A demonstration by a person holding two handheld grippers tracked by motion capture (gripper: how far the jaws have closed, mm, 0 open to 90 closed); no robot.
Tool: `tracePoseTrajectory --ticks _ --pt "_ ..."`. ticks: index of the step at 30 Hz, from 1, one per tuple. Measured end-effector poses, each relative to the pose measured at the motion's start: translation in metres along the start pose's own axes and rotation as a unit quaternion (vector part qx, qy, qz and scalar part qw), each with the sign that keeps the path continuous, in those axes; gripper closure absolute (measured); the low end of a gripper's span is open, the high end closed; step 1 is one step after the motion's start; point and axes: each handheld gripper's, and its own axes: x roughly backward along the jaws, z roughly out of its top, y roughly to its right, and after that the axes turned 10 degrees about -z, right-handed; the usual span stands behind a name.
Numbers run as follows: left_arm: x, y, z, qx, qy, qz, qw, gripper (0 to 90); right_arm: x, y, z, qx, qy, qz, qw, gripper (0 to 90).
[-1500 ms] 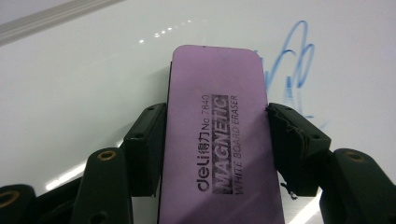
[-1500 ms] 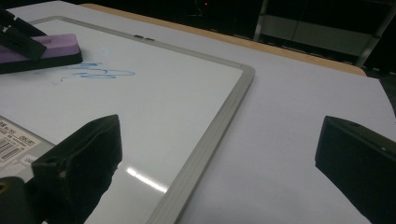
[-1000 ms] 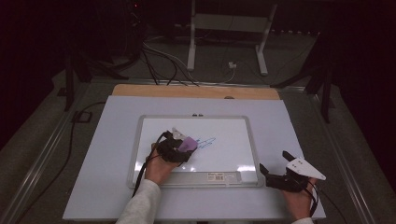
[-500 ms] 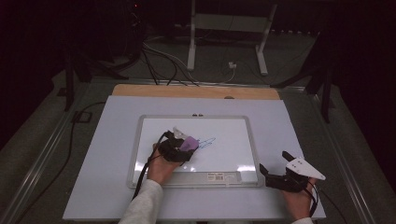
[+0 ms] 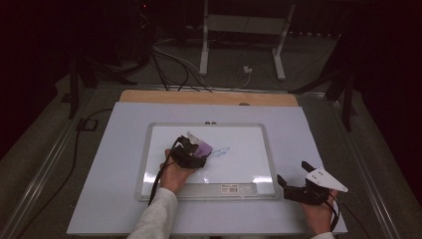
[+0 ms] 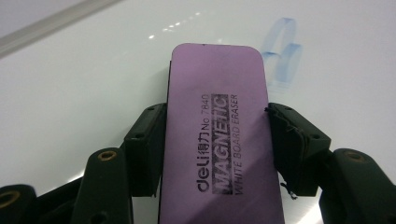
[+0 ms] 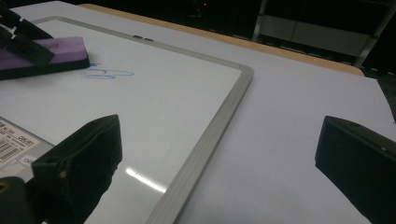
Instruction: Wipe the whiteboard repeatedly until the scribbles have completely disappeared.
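A framed whiteboard (image 5: pixel 249 149) lies flat on the white tabletop. My left gripper (image 5: pixel 191 152) is shut on a purple magnetic whiteboard eraser (image 5: pixel 203 148), and the pads press on its two long sides (image 6: pixel 219 135). The eraser rests on the board (image 6: pixel 93 70), with a blue pen scribble (image 6: pixel 280 56) just past its front end (image 5: pixel 221 151). My right gripper (image 5: pixel 292 172) is open with nothing in it, and sits off the board's near right corner. The right gripper view (image 7: pixel 222 135) looks across the board's corner (image 7: pixel 140 107) at the eraser (image 7: pixel 46 56) and scribble (image 7: pixel 107 73).
A barcode label (image 5: pixel 233 188) sits on the board's near frame. The white table cover (image 5: pixel 308 134) has bare room to the right and left of the board. A wooden strip (image 5: pixel 209 97) runs along the far edge. Beyond it are cables and a metal stand (image 5: pixel 239 30) on the floor.
The left gripper with the eraser has shifted slightly on the board toward the blue scribble. The right gripper has kept still.
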Motion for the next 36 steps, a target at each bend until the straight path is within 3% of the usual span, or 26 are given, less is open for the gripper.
tracePoseTrajectory --ticks 3,8,14,18,23,27,31,36 --pt "-0.001 -0.004 0.001 0.008 0.002 -0.002 1.0 42.1 -0.001 0.0 0.0 0.0 -0.001 0.0 1.0 1.1" --pt "-0.005 0.002 0.004 0.006 0.003 -0.008 0.9999 42.0 -0.001 -0.001 0.0 0.002 -0.001 0.001 1.0 1.0" --pt "-0.011 0.024 0.006 -0.029 -0.005 -0.042 0.9987 42.1 -0.001 -0.001 0.0 0.001 0.0 0.001 1.0 1.0" --pt "-0.011 0.023 0.008 -0.036 -0.008 -0.027 0.999 42.1 0.0 0.0 0.0 0.001 -0.001 0.0 1.0 1.0" --pt "-0.007 0.002 0.011 -0.011 -0.009 0.023 0.9996 42.1 0.0 0.001 0.0 0.0 0.0 -0.001 1.0 1.0" --pt "-0.007 -0.009 0.013 0.013 -0.005 0.023 0.9996 42.1 0.0 0.0 0.0 0.001 0.001 -0.001 1.0 1.0" --pt "-0.013 -0.002 0.017 0.011 -0.003 0.018 0.9998 42.1 -0.001 -0.001 0.0 0.003 0.0 0.0 1.0 1.0" --pt "-0.021 0.024 0.021 -0.022 -0.009 -0.012 0.9996 42.1 -0.001 -0.001 0.0 0.003 0.0 0.001 1.0 1.0"
